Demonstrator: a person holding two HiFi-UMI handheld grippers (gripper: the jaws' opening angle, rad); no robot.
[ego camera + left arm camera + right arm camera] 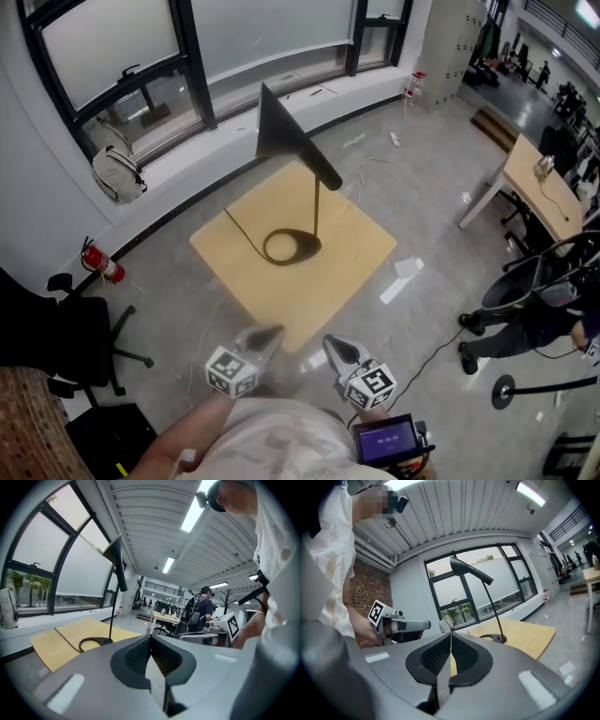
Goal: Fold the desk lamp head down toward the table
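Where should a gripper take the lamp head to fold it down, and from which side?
Probably the raised wide end of the lamp head, away from where the thin stem joins near its low end: most leverage. Come from above, jaws across its slim body, since it must swing down.

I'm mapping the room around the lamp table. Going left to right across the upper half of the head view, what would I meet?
backpack by the window → desk lamp → wooden desk at the right
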